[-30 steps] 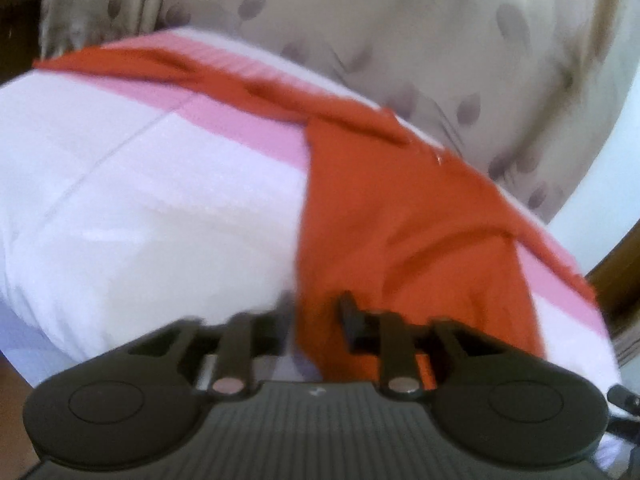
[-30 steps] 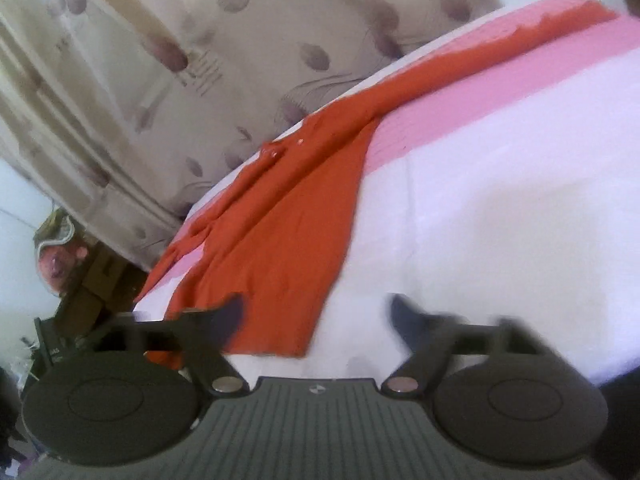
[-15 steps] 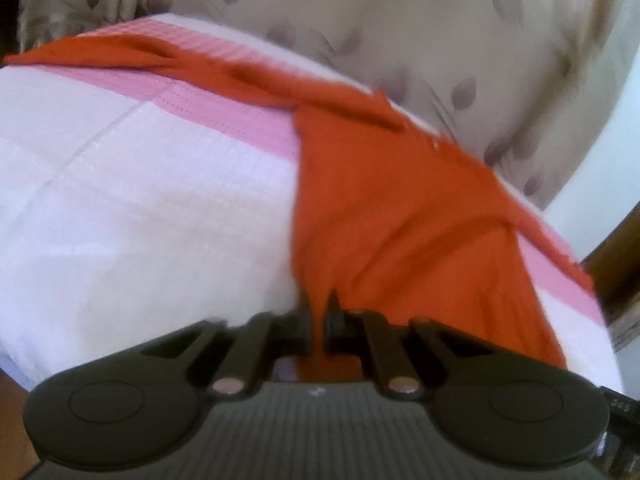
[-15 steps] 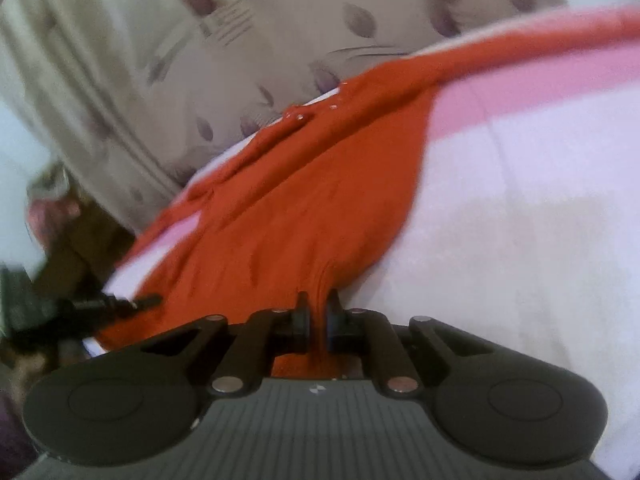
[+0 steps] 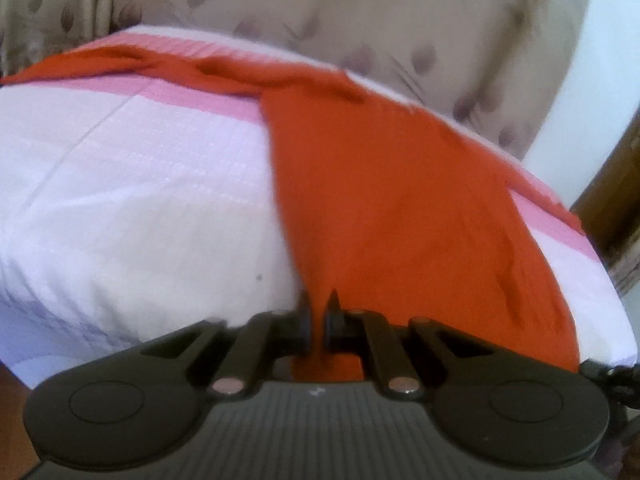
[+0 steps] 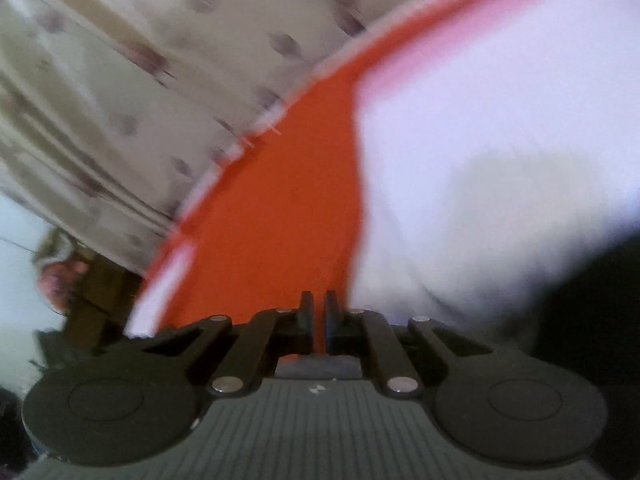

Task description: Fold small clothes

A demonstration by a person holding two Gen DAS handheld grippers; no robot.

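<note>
left gripper clamps orange garment hem | right gripper clamps hem | bed edge

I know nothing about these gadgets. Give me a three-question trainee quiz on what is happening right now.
1. True or false: the left gripper is shut on the orange garment.
2. The right gripper grips: A) the curtain B) the orange garment C) nothing.
3. Fill in: the garment lies on a white and ____ bed cover.

Key: 1 true; 2 B; 3 pink.
</note>
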